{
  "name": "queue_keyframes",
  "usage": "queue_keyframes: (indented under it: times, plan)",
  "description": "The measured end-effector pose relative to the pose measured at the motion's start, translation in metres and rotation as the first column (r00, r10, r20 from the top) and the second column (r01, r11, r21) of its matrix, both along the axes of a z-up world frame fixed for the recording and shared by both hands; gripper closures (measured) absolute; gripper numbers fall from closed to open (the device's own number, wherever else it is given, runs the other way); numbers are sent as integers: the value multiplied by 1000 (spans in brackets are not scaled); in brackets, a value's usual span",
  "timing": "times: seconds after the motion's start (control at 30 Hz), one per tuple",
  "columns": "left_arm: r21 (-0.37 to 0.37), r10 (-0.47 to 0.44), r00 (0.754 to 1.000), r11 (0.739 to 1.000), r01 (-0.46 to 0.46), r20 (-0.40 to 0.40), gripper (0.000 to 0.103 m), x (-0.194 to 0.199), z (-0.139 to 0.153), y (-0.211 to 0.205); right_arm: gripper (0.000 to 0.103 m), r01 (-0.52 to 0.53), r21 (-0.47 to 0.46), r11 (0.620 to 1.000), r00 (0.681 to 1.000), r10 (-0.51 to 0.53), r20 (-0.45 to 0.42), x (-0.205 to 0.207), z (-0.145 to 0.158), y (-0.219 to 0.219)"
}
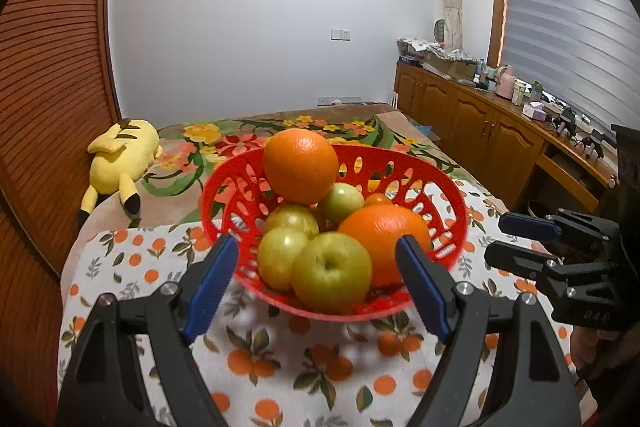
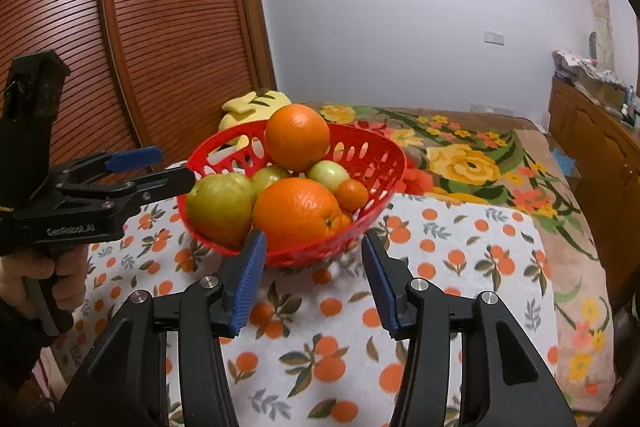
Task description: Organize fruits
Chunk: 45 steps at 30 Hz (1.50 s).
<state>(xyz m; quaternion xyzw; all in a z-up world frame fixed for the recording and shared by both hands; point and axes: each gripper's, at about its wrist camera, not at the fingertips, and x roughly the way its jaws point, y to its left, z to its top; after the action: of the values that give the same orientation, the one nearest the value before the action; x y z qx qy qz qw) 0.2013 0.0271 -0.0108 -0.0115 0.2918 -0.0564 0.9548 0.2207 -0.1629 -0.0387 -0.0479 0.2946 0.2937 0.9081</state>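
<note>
A red perforated basket (image 1: pixel 436 179) (image 2: pixel 372 147) stands on the orange-print cloth, piled with fruit. One orange (image 1: pixel 301 166) (image 2: pixel 297 137) sits on top of the pile. A second orange (image 1: pixel 385 239) (image 2: pixel 296 213) lies at the front right. Several green apples (image 1: pixel 331 271) (image 2: pixel 221 205) fill the front. A small tangerine (image 2: pixel 351 193) lies to the right. My left gripper (image 1: pixel 316 283) (image 2: pixel 168 169) is open and empty, just in front of the basket. My right gripper (image 2: pixel 314 267) (image 1: pixel 496 239) is open and empty, near the basket's right front.
The orange-print cloth (image 1: pixel 280 355) (image 2: pixel 460 267) lies over a floral blanket (image 1: pixel 240 135) (image 2: pixel 480 155) on a bed. A yellow plush toy (image 1: pixel 120 159) (image 2: pixel 248 107) lies behind the basket at the left. A slatted wooden wall (image 1: pixel 44 75) is left; wooden cabinets (image 1: pixel 480 123) right.
</note>
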Motion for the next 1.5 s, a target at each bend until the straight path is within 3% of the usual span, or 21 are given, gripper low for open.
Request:
queue_keyframes:
  times: [0.33,0.5,0.7,0.97,1.1,1.5]
  plan:
    - [-12,5,999,1000,-5,49,21,-57,12,-12,38,53,28,998,997,-55,53,-48,16,-11]
    - [-23,-5,997,1000,7,82,15,-81,22,-16,30,83,28,996,991,-86,101,-68,26,-15]
    - [20,-15,994,1000,13,112,10,-103,33,-26,15,125,55,991,981,-132,141,-85,35,-22]
    - [20,34,990,999,-37,136,9,-119,43,-22,3,155,57,986,968,-163,191,-101,44,-23]
    - [43,74,987,996,-81,143,9,-126,45,-22,2,165,68,984,964,-175,198,-108,45,-25]
    - [11,74,988,997,-76,139,9,-148,40,-14,2,215,77,974,950,-227,216,-126,44,-33]
